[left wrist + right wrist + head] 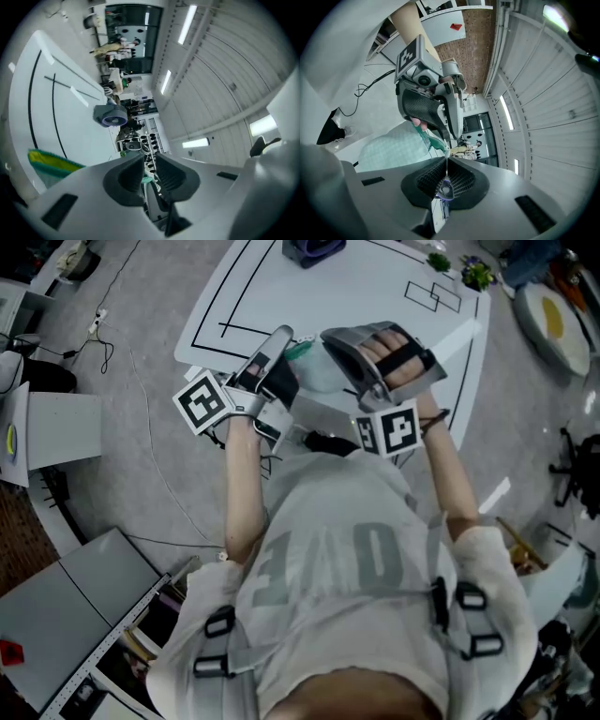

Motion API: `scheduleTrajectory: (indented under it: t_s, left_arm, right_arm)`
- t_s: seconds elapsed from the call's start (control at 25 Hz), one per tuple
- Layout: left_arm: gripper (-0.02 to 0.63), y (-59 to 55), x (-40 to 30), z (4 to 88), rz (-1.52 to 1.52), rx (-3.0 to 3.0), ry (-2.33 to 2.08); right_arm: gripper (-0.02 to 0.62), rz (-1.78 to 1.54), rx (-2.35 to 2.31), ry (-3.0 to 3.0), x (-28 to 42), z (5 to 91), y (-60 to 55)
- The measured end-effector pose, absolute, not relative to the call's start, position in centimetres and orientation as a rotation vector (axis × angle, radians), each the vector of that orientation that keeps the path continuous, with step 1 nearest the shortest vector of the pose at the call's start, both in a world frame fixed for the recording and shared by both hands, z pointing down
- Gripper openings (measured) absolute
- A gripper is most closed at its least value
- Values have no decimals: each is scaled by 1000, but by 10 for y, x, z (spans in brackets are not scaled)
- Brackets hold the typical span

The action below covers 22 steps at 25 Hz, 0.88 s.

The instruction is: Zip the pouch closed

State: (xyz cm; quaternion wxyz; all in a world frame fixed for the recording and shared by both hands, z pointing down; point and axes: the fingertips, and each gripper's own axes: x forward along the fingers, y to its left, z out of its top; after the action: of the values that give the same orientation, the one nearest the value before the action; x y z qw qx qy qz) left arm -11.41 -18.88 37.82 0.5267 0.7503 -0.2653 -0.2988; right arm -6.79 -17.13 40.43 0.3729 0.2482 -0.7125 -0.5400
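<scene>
Pouch (386,150): held up off the table (356,287), between the two grippers, which face each other nose to nose. Mesh body sags off to one side of the grip line.

Left gripper (150,161): narrow, pinching the teal zip tape (430,139) at its end. Sliver of teal visible between the pads in the left gripper view.

Right gripper (447,164): fully closed on the thin metal zip pull (444,188), lying flat between the pads and pointing straight back along the jaws.

Key relation: pull sits just beside the left pinch, with only a short stretch of tape between the two sets of jaws. Tape runs roughly in line from left jaws to right jaws. Right gripper has the moving part, left only anchors.

Can't tell how much of the zip is already closed. Rest of the teeth hidden behind the left gripper and the mesh.

Probably calls for holding left steady and drawing right along the tape line, not across it. Risk looks like a sideways tug that jams the slider or slips the thin pull out.
</scene>
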Motion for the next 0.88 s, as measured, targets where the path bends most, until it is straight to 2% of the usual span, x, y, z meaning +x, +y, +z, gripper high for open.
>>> scheduleTrajectory:
  t_s: [0.4, 0.52, 0.88]
  left_arm:
    - [60, -191, -98, 388, -819, 1573, -600]
    - [12, -193, -95, 391, -797, 1583, -634]
    - [7, -194, -98, 393, -768, 1610, -694]
  right_arm:
    - [17, -1405, 653, -1752, -64, 408, -180]
    - [17, -1399, 644, -1756, -64, 411, -180]
    - [17, -1348, 696, -1802, -62, 408, -182]
